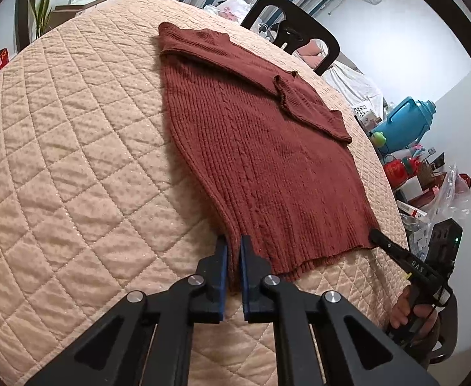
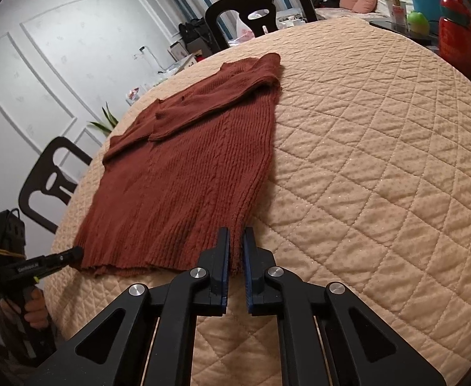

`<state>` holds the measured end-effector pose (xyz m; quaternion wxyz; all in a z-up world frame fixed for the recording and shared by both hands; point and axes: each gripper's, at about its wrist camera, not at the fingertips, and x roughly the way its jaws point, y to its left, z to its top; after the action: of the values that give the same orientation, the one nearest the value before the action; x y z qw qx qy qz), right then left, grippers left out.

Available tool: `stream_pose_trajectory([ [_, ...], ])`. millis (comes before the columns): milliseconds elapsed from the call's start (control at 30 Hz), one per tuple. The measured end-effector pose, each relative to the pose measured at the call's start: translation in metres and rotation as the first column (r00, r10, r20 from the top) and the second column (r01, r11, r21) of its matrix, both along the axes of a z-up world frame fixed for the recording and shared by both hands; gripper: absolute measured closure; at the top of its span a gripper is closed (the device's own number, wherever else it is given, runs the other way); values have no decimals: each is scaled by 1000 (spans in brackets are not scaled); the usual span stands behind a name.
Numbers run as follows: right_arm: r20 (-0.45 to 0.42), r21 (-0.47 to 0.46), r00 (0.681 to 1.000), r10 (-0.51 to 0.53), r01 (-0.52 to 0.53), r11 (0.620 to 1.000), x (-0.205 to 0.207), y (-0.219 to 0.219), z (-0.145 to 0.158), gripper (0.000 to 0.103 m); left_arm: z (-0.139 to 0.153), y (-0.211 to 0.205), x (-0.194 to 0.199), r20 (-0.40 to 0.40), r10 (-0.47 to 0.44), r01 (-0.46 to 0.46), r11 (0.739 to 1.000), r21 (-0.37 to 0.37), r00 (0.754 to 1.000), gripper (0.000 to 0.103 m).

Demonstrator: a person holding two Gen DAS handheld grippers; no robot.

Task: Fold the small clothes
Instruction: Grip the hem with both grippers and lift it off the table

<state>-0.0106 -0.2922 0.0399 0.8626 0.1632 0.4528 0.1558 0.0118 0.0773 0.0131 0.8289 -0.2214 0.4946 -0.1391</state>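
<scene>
A rust-brown ribbed knit sweater [image 1: 261, 148] lies flat on the quilted table cover, both sleeves folded across its upper body. In the left wrist view my left gripper [image 1: 234, 241] is shut on the near left corner of the sweater's hem. The right gripper [image 1: 375, 236] shows at the hem's other corner, held by a hand. In the right wrist view the same sweater [image 2: 184, 173] spreads out to the left. There my right gripper [image 2: 236, 233] is shut on the near right corner of the hem. The left gripper [image 2: 74, 254] touches the far left hem corner.
A peach quilted cover [image 1: 74, 160] spans the round table [image 2: 380, 160]. Black chairs [image 1: 293, 29] [image 2: 258, 3] [image 2: 49, 180] stand around it. Right of the table are a blue jug [image 1: 402, 122], red containers [image 2: 454, 32] and other clutter. A potted plant [image 1: 42, 6] stands at the far left.
</scene>
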Motion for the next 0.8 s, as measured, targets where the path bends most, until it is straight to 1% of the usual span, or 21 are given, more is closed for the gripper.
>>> stream_pose_trajectory([
  [100, -5, 1, 1000, 3, -3, 1000, 1, 2, -2, 95, -2, 2, 1, -13, 6, -6, 1000, -11, 1000, 94],
  [200, 0, 4, 1000, 0, 0, 1000, 0, 2, -1, 95, -1, -1, 0, -6, -5, 5, 1000, 4, 1000, 94],
  [333, 28, 30, 1000, -6, 5, 1000, -4, -3, 5, 96, 12, -2, -7, 52, -22, 21, 1000, 11, 998, 96],
  [533, 70, 82, 997, -21, 15, 997, -10, -12, 16, 97, 35, 7, -15, 140, -7, 10, 1000, -21, 990, 96],
  [667, 96, 117, 995, -28, 17, 993, -15, -15, 23, 97, 44, 13, -18, 171, -5, 14, 999, -51, 985, 96],
  [800, 116, 146, 993, -27, 10, 989, -20, -18, 32, 97, 49, 21, -20, 184, 4, 7, 998, -57, 983, 96],
])
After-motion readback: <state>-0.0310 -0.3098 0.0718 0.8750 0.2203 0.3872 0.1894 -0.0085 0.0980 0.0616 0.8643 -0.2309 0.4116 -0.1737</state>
